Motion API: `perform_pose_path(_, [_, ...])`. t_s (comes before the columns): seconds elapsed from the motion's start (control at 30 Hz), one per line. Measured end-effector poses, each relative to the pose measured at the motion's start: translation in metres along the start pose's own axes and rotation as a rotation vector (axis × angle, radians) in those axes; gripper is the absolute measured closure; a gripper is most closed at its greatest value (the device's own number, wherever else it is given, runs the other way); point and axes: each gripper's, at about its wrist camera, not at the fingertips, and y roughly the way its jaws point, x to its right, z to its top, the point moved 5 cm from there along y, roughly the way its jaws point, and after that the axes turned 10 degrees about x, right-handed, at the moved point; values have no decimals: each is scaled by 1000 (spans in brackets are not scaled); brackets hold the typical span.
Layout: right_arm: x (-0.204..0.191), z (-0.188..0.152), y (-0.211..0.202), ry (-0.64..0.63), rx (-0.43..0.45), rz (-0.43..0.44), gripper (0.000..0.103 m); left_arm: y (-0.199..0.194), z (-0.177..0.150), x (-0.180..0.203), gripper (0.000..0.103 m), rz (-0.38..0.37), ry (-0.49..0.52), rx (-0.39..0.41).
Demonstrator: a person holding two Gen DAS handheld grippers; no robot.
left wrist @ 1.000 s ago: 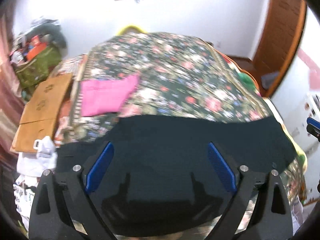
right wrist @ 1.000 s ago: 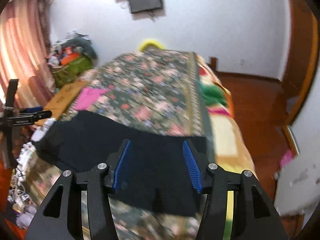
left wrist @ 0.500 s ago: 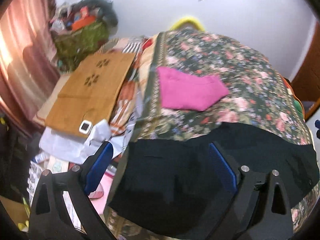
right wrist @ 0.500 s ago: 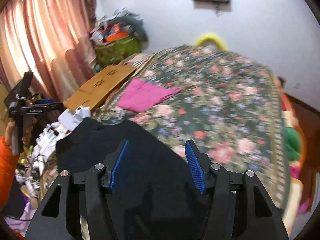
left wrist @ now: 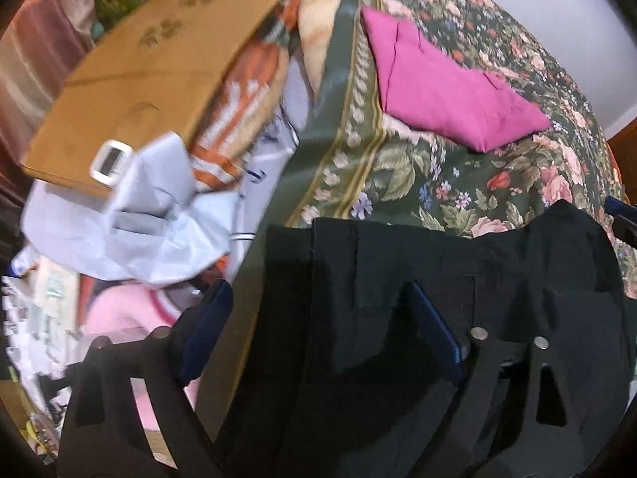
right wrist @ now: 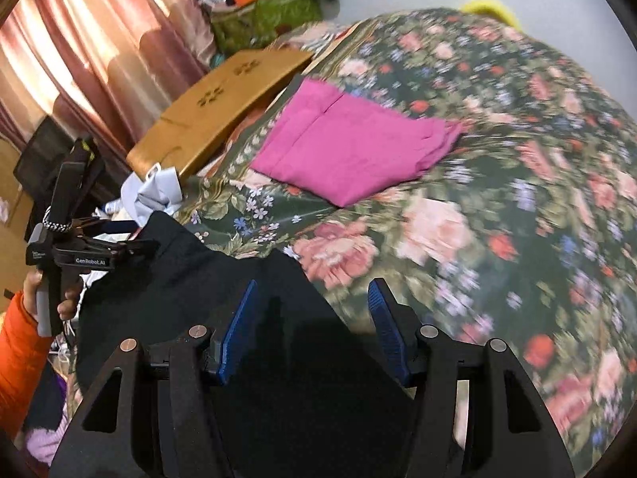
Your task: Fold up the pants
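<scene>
Black pants (left wrist: 418, 279) lie across the near edge of a floral bedspread and hang over its corner; they also show in the right wrist view (right wrist: 207, 279). My left gripper (left wrist: 318, 322) is open, low over the pants' left end, its jaws straddling the cloth. It shows from the side in the right wrist view (right wrist: 131, 249), at the pants' far-left edge. My right gripper (right wrist: 312, 318) is open just above the pants, its jaws apart and empty. Its blue tip (left wrist: 621, 217) peeks in at the right edge of the left wrist view.
Folded magenta pants (left wrist: 438, 87) lie further up the floral bedspread (left wrist: 497, 183); they also show in the right wrist view (right wrist: 346, 147). A cardboard box (left wrist: 151, 67), white plastic bags (left wrist: 131, 223) and clutter fill the floor left of the bed. Curtains (right wrist: 79, 59) hang at left.
Both grippers have swung left and dropped toward the pants. The left one went from the pants' middle to their left end at the bed corner. Both stay open.
</scene>
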Motion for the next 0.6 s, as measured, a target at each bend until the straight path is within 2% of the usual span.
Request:
perform_pose_path(0.1, [-8,2,24,-12,-51,41,58,7,2,1,17,-92,-42,-25])
perform_pose_path(0.17, [-12,0,40,-11,-88,60,73,9,2,3,22,-116,-51,-31])
perform_pose_path(0.2, [-13,-1,45,-10,-105,64,75,9,2,5,25,-124,-44,-30])
perform_pose_path(0.27, [-15,-2,54,-19,-118,64,84,7,1,9,46,-144,-29,-30])
perform_pose_path(0.3, [-16,-2,55,-28,-119,65,86,6,0,11,49,-140,-20,-26])
perform_pose_path(0.33, [-18,-3,55,-38,-117,65,91,5,-1,13,53,-126,-7,-14])
perform_pose_path(0.4, [-21,-2,54,-71,-103,52,93,1,-2,16,57,-94,25,13])
perform_pose_path(0.47, [-26,1,52,-125,-74,18,94,-4,-2,17,60,-30,62,34])
perform_pose_path(0.57, [-28,12,54,-162,-25,-22,95,-16,2,18,69,130,142,114])
perform_pose_path(0.6, [-28,16,57,-160,-18,-31,95,-19,5,16,69,187,163,132])
